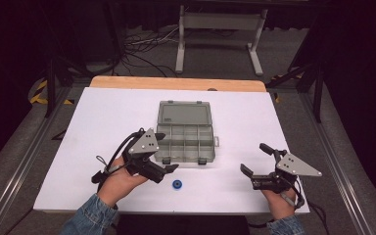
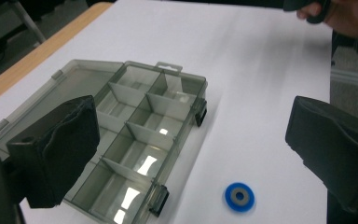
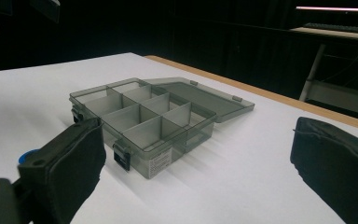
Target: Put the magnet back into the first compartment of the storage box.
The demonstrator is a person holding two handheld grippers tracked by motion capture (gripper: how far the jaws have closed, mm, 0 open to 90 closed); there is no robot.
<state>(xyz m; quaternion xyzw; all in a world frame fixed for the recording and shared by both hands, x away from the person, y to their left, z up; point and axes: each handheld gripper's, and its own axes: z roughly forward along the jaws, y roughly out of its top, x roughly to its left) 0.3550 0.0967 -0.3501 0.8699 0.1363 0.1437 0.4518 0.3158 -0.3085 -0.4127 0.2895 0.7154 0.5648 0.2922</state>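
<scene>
A smoky clear compartment box [image 1: 185, 132] lies open mid-table, its lid [image 1: 184, 112] folded flat toward the far side and its compartments bare. Just in front of it on the white table [image 1: 103, 112] rests a small blue ring [image 1: 177, 184]. My left gripper [image 1: 165, 154] hovers at the box's near left corner, open and holding nothing. In the left gripper view the box [image 2: 135, 140] sits between the wide jaws and the blue ring [image 2: 238, 196] lies low, right of centre. My right gripper [image 1: 256, 159] is open right of the box, apart from it. The right gripper view faces the box [image 3: 144, 116] and its two latches.
The table's wooden far edge [image 1: 176, 83] borders dark floor with cables and a white desk frame [image 1: 220, 34]. A denim sleeve [image 1: 90, 218] comes in at the bottom left. The other hand [image 2: 349, 18] appears at the top right of the left gripper view.
</scene>
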